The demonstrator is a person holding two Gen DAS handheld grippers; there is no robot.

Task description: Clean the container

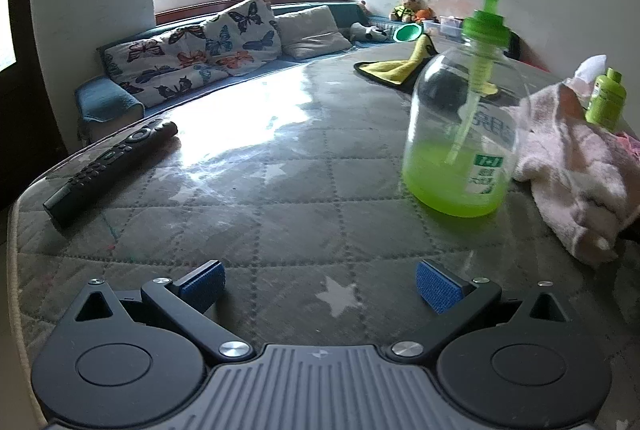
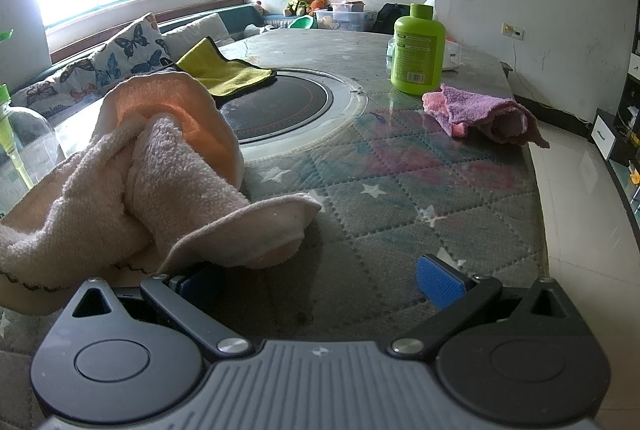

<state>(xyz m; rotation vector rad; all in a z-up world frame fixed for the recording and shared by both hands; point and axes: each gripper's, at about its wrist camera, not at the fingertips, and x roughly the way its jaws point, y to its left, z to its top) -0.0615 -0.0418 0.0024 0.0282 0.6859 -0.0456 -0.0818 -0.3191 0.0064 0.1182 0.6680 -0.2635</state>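
A pump bottle point(image 1: 460, 134) is set on the table point(image 1: 280, 214), right of its middle, with a crumpled towel point(image 1: 576, 170) laid just to its right. A remote point(image 1: 108, 170) is placed near the left edge. A folded cloth point(image 2: 228, 70) is spread toward the far edge beside the inset round plate point(image 2: 288, 106). A small bottle point(image 2: 418, 50) is stood behind another cloth point(image 2: 480, 110) at the right edge.

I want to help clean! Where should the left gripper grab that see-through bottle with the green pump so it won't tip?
Probably the wide clear body of the pump bottle, low down near the green liquid. Come in level from the near side with the open left gripper. The bottle stands upright, and its thin pump top is tall and wobbly, while the pink towel crowds its right side.
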